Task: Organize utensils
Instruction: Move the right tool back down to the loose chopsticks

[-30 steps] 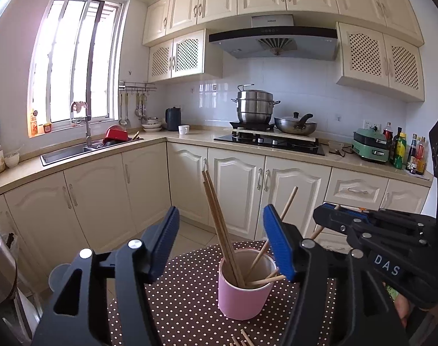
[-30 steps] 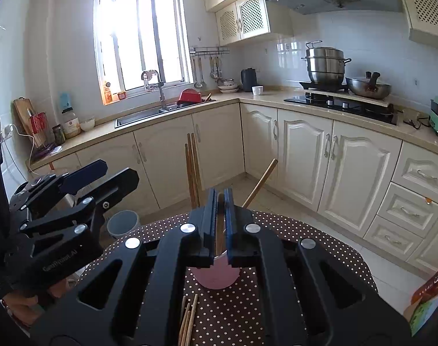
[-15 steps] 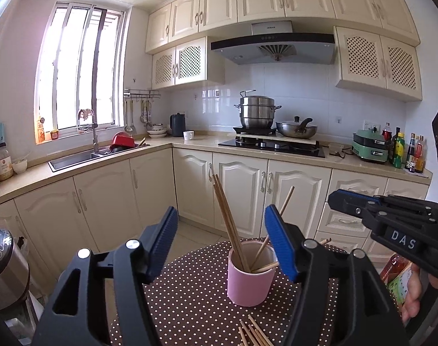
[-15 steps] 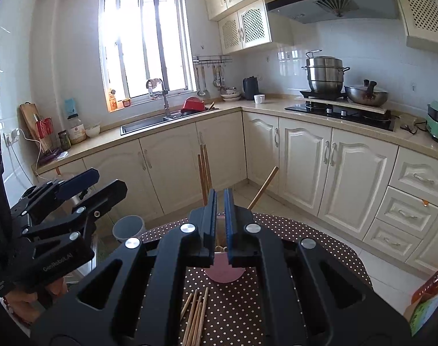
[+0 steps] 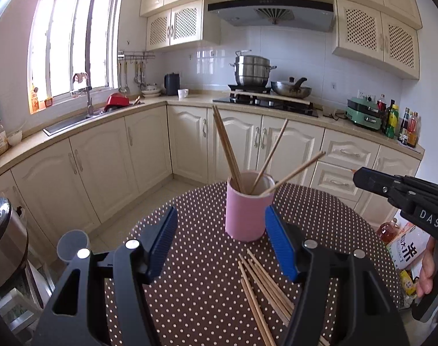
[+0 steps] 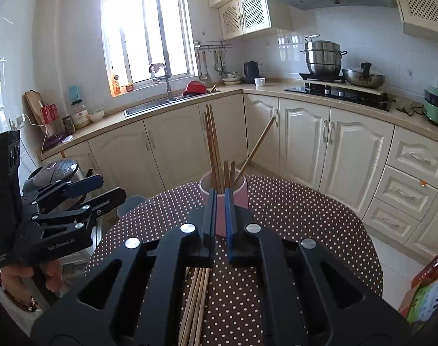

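On the dotted table (image 5: 319, 216), the left tool (image 5: 222, 240) gapes wide; the right tool (image 6: 220, 201) is pinched narrow.

A round table (image 5: 196, 294) is covered by a brown cloth dotted white. A pink cup (image 5: 245, 216) is stood on it, and loose chopsticks (image 5: 262, 285) are laid near the cup.

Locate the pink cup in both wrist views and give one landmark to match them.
Left wrist view: the pink cup stands just right of centre on the dotted table, chopsticks leaning out.
Right wrist view: the cup is at centre, partly hidden behind the right gripper.
Shared landmark: the steel steamer pot on the stove.
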